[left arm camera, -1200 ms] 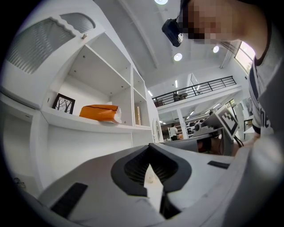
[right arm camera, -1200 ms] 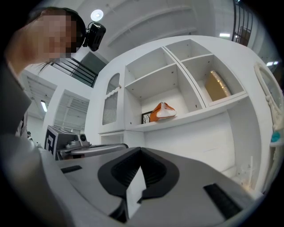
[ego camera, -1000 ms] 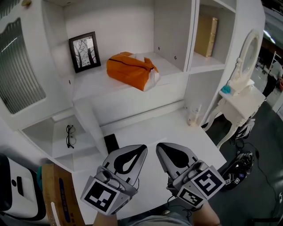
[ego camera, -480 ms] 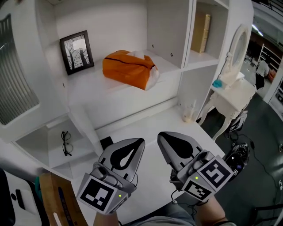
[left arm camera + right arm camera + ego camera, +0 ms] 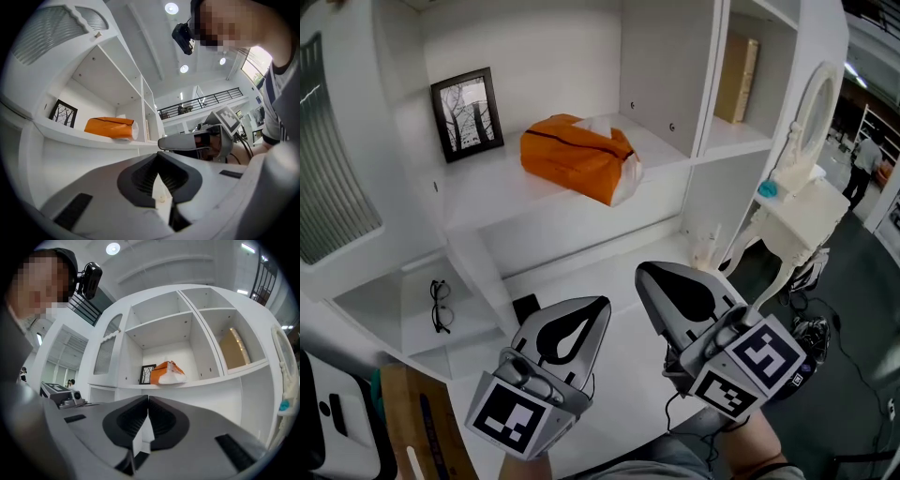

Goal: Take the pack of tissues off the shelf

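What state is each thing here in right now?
pack of tissues, lying on the shelf, untouched.
picture frame, standing on the same shelf.
glasses, lying on the lower shelf.
left gripper, shut, empty.
right gripper, empty, jaws nearly together, just been opening slightly.

Head view steeply down; gripper views level, lower; all share shelf (image 5: 487,192)

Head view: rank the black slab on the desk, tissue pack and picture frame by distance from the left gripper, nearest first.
1. black slab, on the desk just left of the left gripper.
2. tissue pack, on the shelf above.
3. picture frame, at the shelf's back left.
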Motion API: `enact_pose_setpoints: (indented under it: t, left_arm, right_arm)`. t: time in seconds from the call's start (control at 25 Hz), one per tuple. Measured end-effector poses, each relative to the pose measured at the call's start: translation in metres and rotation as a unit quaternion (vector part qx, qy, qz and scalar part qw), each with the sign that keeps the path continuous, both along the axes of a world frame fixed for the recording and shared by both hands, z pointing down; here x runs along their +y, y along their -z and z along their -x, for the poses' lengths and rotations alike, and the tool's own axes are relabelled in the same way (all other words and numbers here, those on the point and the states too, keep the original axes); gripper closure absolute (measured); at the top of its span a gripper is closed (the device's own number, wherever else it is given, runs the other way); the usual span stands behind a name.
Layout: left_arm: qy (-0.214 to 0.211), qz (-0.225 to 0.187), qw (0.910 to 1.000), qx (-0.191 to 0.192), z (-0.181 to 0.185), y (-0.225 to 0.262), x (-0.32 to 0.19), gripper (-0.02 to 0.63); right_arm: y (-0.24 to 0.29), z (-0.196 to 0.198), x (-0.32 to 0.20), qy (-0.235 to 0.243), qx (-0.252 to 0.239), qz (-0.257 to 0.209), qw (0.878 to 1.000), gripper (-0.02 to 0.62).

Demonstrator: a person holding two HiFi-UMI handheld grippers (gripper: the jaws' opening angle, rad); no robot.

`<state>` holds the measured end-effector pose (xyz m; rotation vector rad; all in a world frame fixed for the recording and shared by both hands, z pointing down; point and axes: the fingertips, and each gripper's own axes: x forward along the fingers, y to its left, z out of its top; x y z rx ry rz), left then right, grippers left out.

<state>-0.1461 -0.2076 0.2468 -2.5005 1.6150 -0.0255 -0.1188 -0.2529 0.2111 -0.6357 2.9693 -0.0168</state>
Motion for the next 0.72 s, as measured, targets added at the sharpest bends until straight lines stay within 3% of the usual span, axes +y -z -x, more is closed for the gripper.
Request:
enact_pose_setpoints:
  t: [0.72]
  left_arm:
    - [0.095, 0.001, 0.9955, -0.004, 0.011, 0.01, -0.016, 0.581]
  right_arm:
    - [0.057, 0.012, -0.048, 0.054, -0.022, -0.039, 0.998, 0.552]
